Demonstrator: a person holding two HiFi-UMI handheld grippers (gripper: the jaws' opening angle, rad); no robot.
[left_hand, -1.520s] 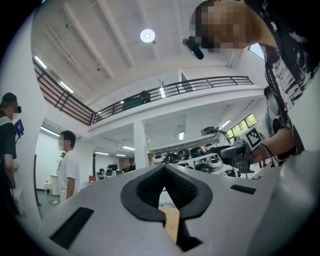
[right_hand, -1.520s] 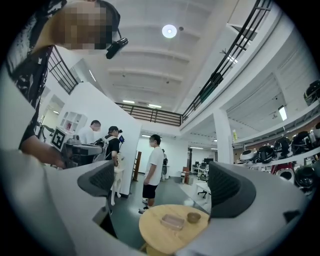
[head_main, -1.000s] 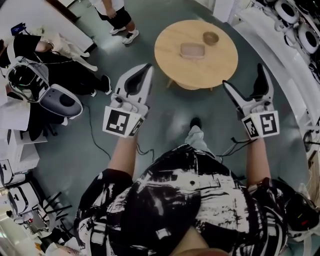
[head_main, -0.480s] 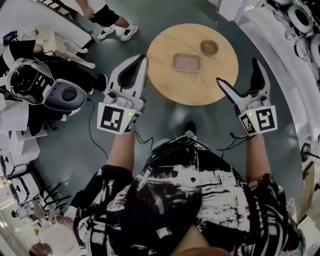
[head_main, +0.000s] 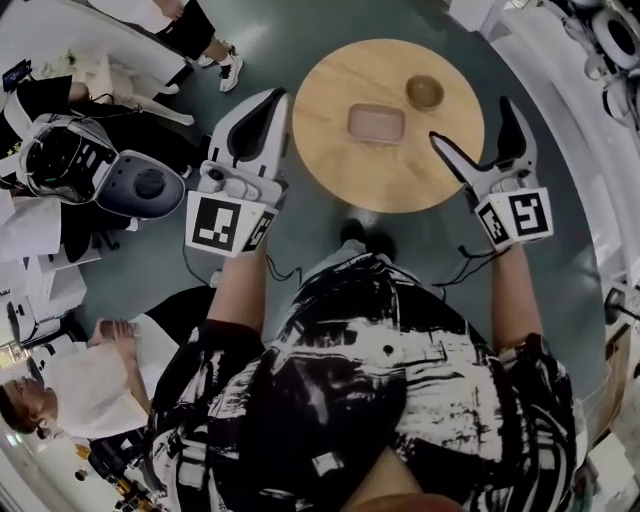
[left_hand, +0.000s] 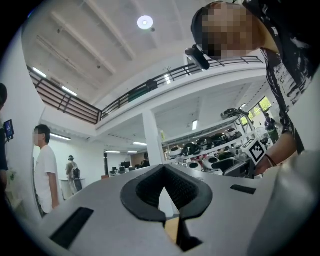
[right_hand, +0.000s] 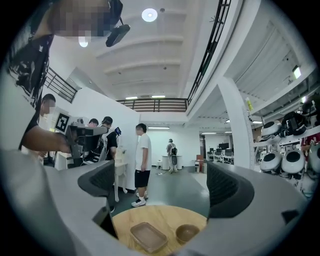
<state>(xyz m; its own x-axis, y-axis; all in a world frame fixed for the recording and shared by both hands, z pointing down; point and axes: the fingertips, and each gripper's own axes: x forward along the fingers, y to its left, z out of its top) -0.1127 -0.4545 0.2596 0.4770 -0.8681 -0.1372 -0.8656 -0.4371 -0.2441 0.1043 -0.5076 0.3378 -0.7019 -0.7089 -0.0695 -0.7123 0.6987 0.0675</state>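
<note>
My left gripper (head_main: 272, 97) is shut with nothing in it, held in the air beside the left edge of a round wooden table (head_main: 330, 150). In the left gripper view its dark pads (left_hand: 163, 166) meet at the tip. My right gripper (head_main: 470, 122) stands open and empty over the table's right near edge. On the table lie a shallow rectangular tray (head_main: 375, 122) and a small brown bowl (head_main: 425, 91). Between the open jaws of my right gripper (right_hand: 160, 187) show the tray (right_hand: 148, 236) and the bowl (right_hand: 187, 233), some way ahead and below.
A person in a white shirt (right_hand: 142, 165) stands beyond the table. More people and a white headset device (head_main: 135, 185) are at the left, with cables on the floor. Shelves of helmets (right_hand: 295, 150) line the right side. A white column (left_hand: 151, 145) stands ahead.
The person holding me has stepped towards the table. It has come closer, and both grippers now reach its near edge. Jaw states are unchanged.
</note>
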